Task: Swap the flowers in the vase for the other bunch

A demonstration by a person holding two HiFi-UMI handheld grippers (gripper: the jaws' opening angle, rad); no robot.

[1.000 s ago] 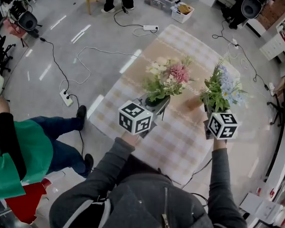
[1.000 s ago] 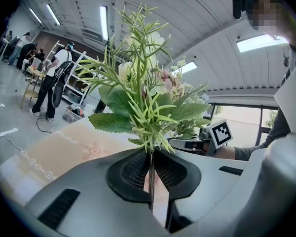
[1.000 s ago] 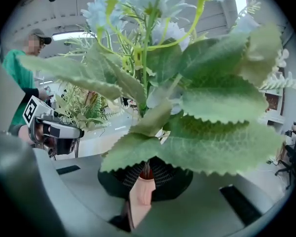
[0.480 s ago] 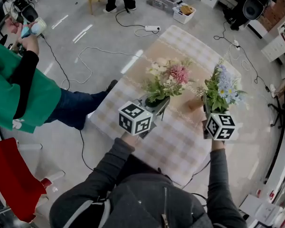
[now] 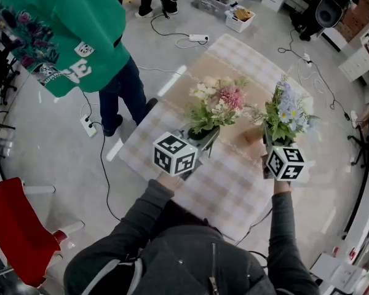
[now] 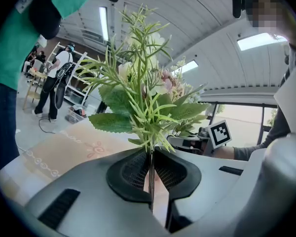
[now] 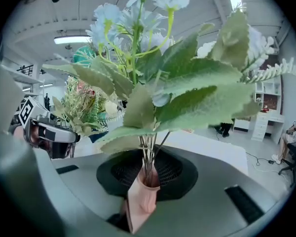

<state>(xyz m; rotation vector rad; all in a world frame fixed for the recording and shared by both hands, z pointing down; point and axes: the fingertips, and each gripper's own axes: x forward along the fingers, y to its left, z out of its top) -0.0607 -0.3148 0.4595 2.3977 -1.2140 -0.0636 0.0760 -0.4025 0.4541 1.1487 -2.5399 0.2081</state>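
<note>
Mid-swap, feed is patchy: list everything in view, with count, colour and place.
pink-and-white bunch: one, pink, white, green; stem clamped in the left gripper.
blue bunch: one, pale blue, green; stems in the right gripper.
vase: one, pink; at the foot of the blue bunch's stems.
table: one, beige checked cloth; below both bunches.
bystander: one, green top; floor left of the table.
chair: one, red; floor at lower left.
power strips: two, white; floor beyond and left of the table.
left gripper: one, grey; jaws shut on the stem.
right gripper: one, grey; jaws shut on the stems.
</note>
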